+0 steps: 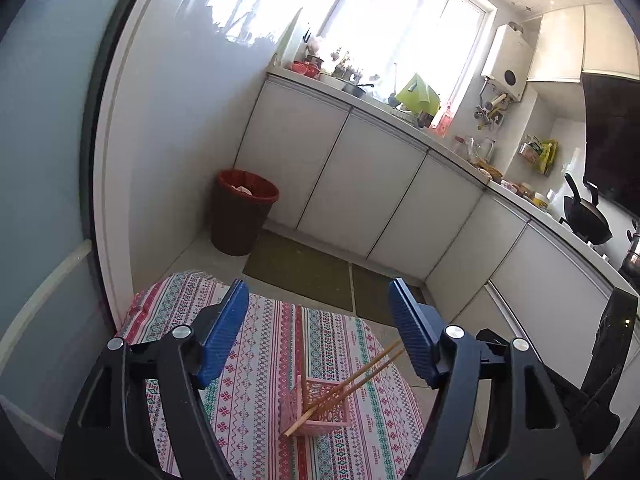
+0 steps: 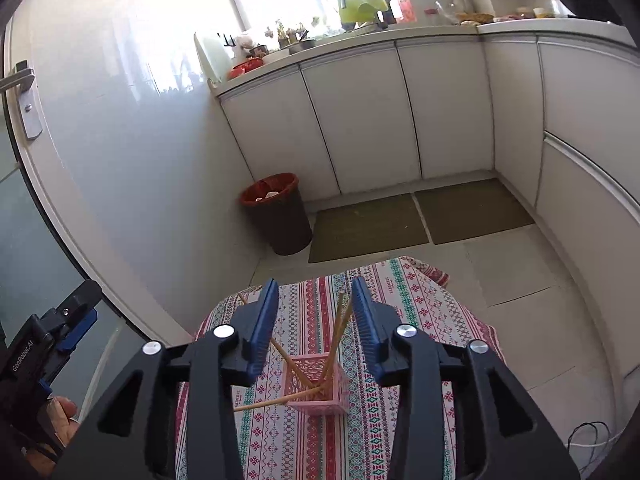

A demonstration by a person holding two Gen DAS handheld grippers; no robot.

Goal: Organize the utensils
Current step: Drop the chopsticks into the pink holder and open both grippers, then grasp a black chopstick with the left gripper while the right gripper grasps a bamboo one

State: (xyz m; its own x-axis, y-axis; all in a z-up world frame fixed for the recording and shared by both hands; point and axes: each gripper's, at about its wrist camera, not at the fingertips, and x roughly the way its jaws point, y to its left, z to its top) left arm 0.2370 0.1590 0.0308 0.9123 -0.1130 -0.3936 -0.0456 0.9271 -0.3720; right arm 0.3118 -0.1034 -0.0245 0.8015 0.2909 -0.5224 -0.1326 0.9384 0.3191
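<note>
- Two grippers hang over a small table with a striped cloth, and a pink holder stands on that cloth.
- On the far left of the right wrist view sits the left gripper, held by a hand. It is well apart from the holder, off to the left of the table.
- From its own camera, the left gripper has its jaws spread wide with nothing between the pads. The pink holder lies below and a bit right of the middle of that gap.
- Next comes the right gripper. Its jaws stand partly apart and let go, and the pads press on nothing.
- Between those pads, a little farther off, the tops of two chopsticks poke up out of the holder. They stand almost straight up, leaning a bit toward the right pad, and I cannot tell if they brush it.
- More chopsticks lean out to the left. One long stick lies low and flat, sticking out of the holder toward the near left. Another leans up to the far left, behind the left pad.
- My guess: the right gripper is the nearer one, sitting just above the holder. The sticks are all in the holder, so the next move would be to lift away without knocking the tall ones.
</note>
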